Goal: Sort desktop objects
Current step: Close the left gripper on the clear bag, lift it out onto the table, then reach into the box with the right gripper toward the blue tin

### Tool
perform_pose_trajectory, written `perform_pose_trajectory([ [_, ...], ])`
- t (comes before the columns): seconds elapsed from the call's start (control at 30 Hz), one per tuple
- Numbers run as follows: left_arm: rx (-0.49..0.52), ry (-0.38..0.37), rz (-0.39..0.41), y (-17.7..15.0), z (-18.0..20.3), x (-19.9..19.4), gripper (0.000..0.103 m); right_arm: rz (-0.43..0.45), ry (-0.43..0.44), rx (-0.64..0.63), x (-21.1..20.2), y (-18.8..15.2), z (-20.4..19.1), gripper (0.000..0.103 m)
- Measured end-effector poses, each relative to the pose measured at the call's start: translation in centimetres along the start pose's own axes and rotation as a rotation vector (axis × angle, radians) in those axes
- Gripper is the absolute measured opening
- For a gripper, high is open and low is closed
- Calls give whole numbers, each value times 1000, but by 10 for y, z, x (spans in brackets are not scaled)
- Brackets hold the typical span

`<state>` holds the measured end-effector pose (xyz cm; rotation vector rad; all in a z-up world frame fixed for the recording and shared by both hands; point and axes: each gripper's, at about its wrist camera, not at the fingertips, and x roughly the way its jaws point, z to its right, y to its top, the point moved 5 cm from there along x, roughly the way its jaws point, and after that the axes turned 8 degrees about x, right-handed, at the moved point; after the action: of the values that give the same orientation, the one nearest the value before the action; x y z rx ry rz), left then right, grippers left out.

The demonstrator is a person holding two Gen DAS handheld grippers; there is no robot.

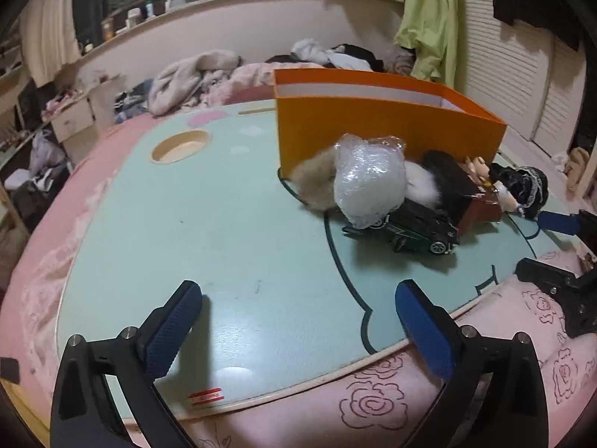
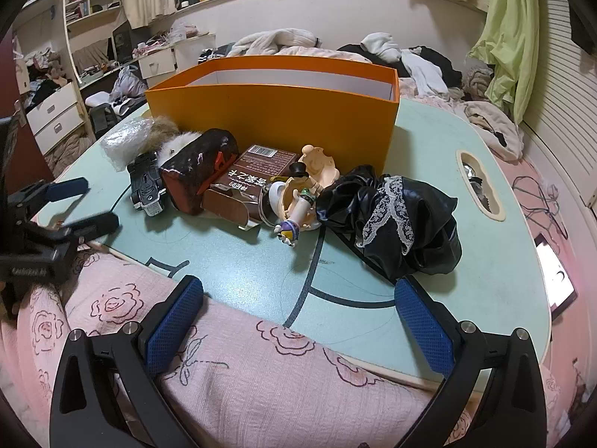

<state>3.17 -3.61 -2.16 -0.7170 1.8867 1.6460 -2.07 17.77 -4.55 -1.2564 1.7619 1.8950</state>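
Hand-held grippers, left [image 1: 298,313] and right [image 2: 299,308], hover wide open and empty (2 spread jaws each) above the surface [image 1: 209,231] beside an orange box [image 2: 272,112].

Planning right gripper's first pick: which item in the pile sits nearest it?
The black lace-trimmed cloth: it reaches almost to the right gripper; the figurine and toy car lie farther back.

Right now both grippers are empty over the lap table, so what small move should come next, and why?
Probably ease the left gripper forward toward the clear plastic bundle. Its jaws are wide open with nothing between them, and that bundle sits nearest on its side of the pile, beside the toy car and in front of the orange box. The right gripper is open too.
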Motion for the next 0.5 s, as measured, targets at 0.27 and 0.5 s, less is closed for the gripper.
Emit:
perform_pose_trajectory([
  [0.27,-25,15,-26,-1,-3,9,103,86,113,8,-21,9,-1,71],
  [0.5,-25,20,-13,-3,0,13,103,66,224,65,-44,104,-5,66],
])
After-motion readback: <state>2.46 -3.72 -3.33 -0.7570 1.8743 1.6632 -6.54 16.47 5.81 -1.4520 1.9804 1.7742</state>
